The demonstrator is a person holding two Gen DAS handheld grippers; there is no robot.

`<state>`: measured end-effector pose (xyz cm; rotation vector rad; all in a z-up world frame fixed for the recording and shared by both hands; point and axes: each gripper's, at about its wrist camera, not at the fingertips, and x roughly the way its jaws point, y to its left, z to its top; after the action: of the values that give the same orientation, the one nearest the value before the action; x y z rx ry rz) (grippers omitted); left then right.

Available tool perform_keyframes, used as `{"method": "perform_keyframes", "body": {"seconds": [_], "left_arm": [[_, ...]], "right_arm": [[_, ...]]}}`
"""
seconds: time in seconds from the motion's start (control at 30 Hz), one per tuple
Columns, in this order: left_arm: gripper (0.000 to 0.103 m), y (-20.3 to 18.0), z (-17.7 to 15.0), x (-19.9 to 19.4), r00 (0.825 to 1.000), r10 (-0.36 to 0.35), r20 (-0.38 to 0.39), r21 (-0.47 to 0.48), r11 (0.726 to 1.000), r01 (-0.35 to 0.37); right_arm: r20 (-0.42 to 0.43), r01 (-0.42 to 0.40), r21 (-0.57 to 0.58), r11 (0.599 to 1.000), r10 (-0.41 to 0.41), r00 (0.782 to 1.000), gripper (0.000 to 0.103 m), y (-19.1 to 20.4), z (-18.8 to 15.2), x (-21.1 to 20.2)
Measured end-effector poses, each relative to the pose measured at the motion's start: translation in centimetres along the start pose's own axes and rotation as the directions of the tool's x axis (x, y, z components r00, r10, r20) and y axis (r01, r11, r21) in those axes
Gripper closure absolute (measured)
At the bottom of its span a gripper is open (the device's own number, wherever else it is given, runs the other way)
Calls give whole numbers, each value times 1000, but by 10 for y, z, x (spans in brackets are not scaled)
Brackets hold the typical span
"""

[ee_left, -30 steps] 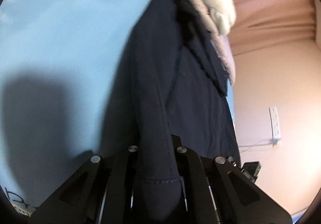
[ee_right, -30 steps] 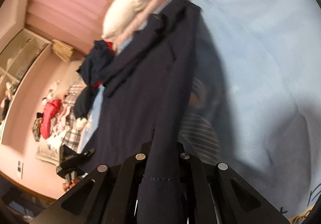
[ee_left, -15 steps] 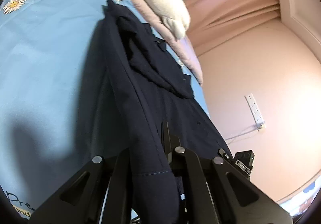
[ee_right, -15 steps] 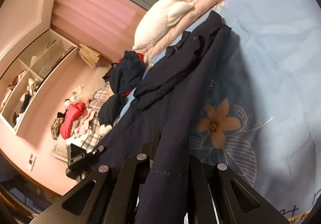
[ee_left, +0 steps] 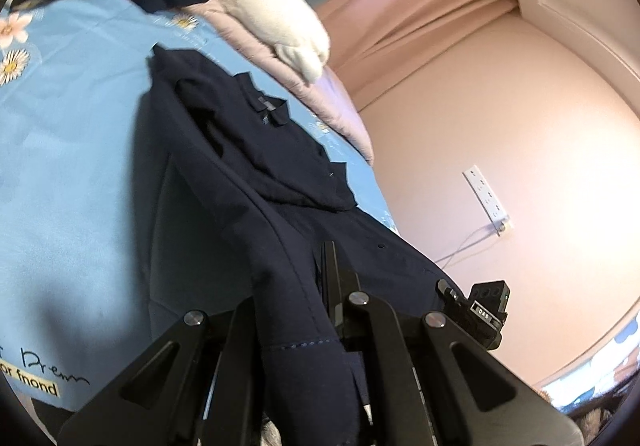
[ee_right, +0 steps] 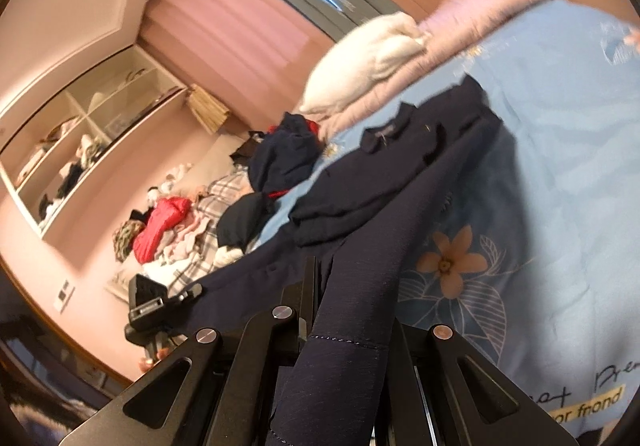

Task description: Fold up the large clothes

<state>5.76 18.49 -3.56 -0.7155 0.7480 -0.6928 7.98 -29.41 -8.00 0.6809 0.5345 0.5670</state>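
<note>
The dark navy coat, soft, limp and probably heavy, drapes from the bed with each hem corner clamped in the left gripper and right gripper, sensible holds.

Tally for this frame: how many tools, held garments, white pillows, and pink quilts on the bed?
Tools: 2 (left tool, right tool)
Navy coat: 1
White pillow: 1
Pink quilt: 1
Total: 5

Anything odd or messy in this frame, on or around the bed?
Yes. A loose heap of clothes sprawls on the floor beside the bed, unsorted. The navy coat itself looks fine, its hem clamped in both grippers.
</note>
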Motion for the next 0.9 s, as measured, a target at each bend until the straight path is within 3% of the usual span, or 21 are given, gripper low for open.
{"method": "perform_keyframes", "body": {"seconds": [0.3, 0.63, 0.9], "left_arm": [[100, -30, -10, -29, 995, -101, 15, 64, 993, 100], [100, -54, -5, -68, 974, -207, 97, 134, 972, 193], [98, -48, 11, -66, 969, -212, 129, 112, 974, 198]], "right_arm": [[57, -46, -112, 993, 53, 997, 96, 26, -4, -23], [157, -121, -251, 960, 164, 974, 96, 53, 5, -46], [181, -137, -212, 968, 177, 967, 96, 33, 21, -39]]}}
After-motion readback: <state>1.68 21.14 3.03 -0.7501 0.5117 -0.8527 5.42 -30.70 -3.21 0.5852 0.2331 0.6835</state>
